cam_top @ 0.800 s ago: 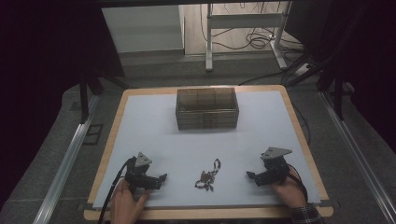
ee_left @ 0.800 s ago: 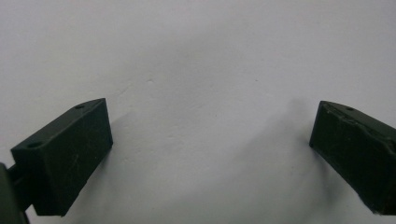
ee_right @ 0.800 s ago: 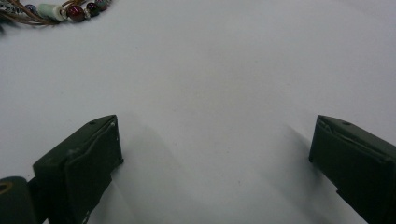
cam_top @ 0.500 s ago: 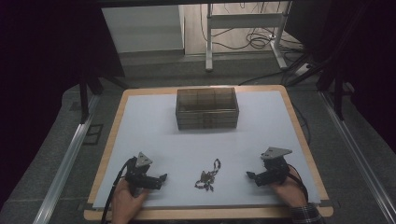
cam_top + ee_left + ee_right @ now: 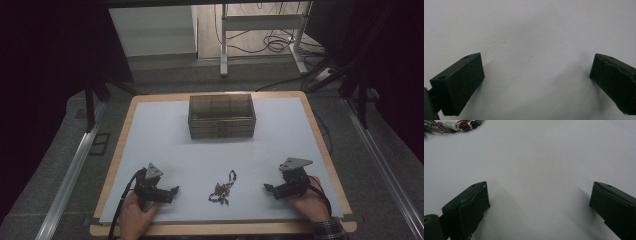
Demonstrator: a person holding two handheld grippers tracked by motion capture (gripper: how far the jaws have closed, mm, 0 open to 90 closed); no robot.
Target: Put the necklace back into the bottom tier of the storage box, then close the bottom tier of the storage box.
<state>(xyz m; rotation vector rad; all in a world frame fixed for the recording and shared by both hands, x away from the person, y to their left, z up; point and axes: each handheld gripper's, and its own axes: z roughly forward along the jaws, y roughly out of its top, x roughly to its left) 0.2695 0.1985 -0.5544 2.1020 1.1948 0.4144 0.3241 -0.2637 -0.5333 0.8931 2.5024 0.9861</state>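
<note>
A beaded string of jewellery (image 5: 223, 187) lies tangled on the white sheet near the table's front edge, between the two hands. Its brown cord with a pale bead and dark red beads (image 5: 454, 125) reaches into the top left corner of the right gripper view. My left gripper (image 5: 173, 192) rests low on the sheet to the left of the jewellery, pointing right. Its jaws stand wide apart over bare sheet (image 5: 536, 75). My right gripper (image 5: 267, 189) rests to the right of the jewellery, pointing left, its jaws also wide apart with nothing between them (image 5: 539, 202).
A see-through brown box (image 5: 221, 116) with compartments stands at the middle back of the table. The wooden table edge (image 5: 220, 229) frames the white sheet. Beyond the table are metal frame legs and cables on the floor (image 5: 270, 45).
</note>
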